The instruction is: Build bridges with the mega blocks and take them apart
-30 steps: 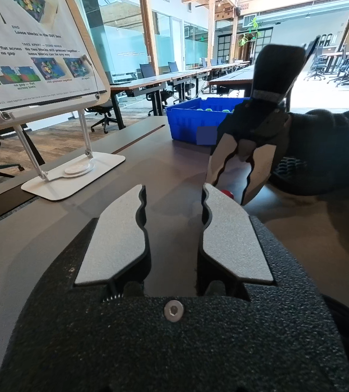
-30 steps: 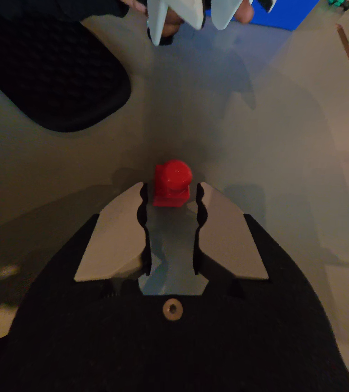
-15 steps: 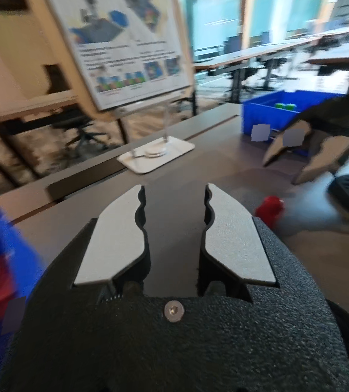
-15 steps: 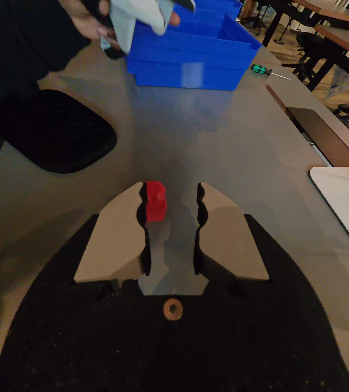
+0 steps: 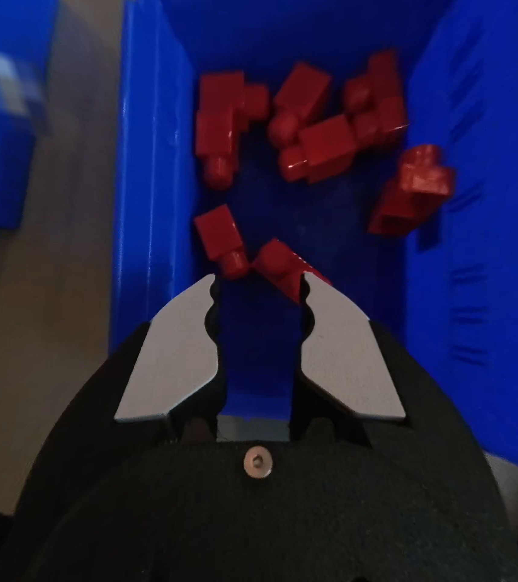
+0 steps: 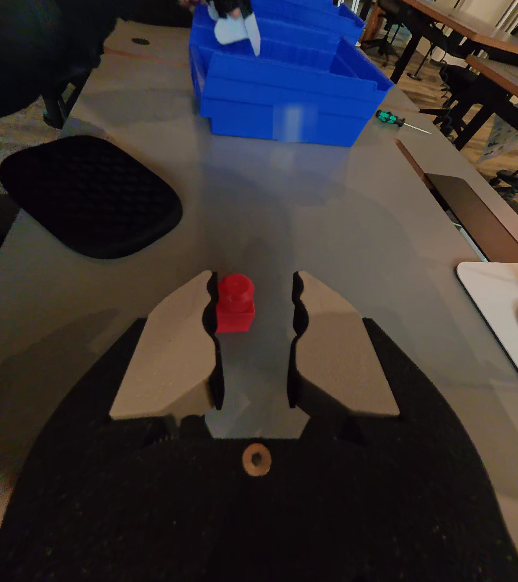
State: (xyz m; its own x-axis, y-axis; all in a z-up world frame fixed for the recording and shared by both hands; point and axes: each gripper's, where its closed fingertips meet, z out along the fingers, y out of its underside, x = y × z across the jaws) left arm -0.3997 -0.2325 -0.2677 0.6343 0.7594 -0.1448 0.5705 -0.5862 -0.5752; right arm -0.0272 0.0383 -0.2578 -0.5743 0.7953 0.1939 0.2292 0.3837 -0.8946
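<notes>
**Left fingers over the bin, right fingers beside one red block**

My left gripper (image 5: 258, 277) points down into a blue bin (image 5: 153, 189), its fingers apart and holding nothing. Just past the tips two red blocks (image 5: 219, 233) lie on the bin floor, one partly behind my right-hand finger; more red blocks (image 5: 323, 145) are heaped toward the far end, and one (image 5: 408, 195) leans at the right wall.

My right gripper (image 6: 253, 275) hangs low over the grey table (image 6: 361, 236), fingers apart. A single red block (image 6: 235, 304) stands upright on the table between them, knob up, close against the left finger; I cannot tell whether it touches.

Farther off, blue bins (image 6: 282, 104) sit in a row toward the table's far end. A black pad (image 6: 90, 195) lies at the left edge, a green-handled screwdriver (image 6: 391, 119) right of the bins, a white stand base (image 6: 503, 302) at the right edge.
</notes>
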